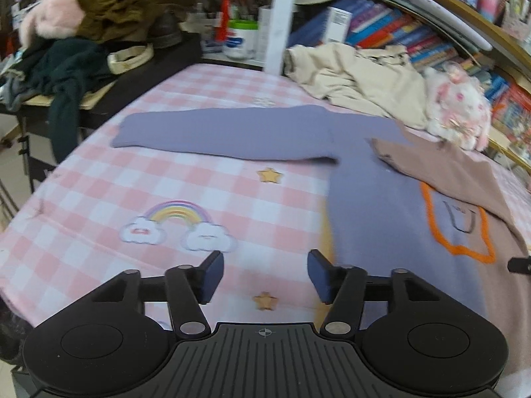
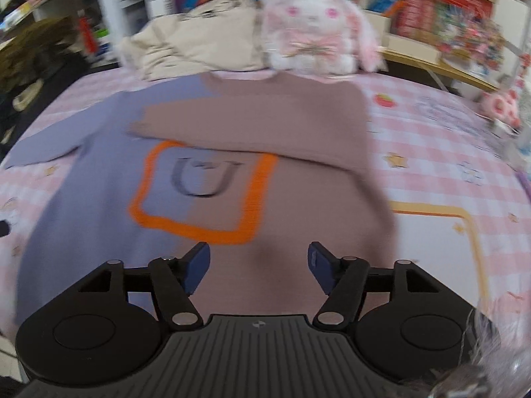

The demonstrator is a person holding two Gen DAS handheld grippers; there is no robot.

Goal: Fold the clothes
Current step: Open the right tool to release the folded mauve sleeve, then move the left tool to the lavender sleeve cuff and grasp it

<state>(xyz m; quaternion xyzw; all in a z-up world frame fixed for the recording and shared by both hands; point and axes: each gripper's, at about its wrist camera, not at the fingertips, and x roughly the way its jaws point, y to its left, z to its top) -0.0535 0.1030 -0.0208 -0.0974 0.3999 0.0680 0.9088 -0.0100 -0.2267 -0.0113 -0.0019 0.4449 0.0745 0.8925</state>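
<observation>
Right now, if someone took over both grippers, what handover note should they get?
Left gripper: open, empty, over the checked bedsheet.
Right gripper: open, empty, over the sweater.
Sweater lies flat, front up; its brown sleeve is folded across the chest.
Left to do: fold in the purple sleeve, still stretched out, then fold the body. The beige garment behind is unfolded.

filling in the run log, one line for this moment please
step: sleeve folding | sweater: flat on bed, brown sleeve folded across, purple sleeve spread | left gripper: open, empty | right gripper: open, empty
</observation>
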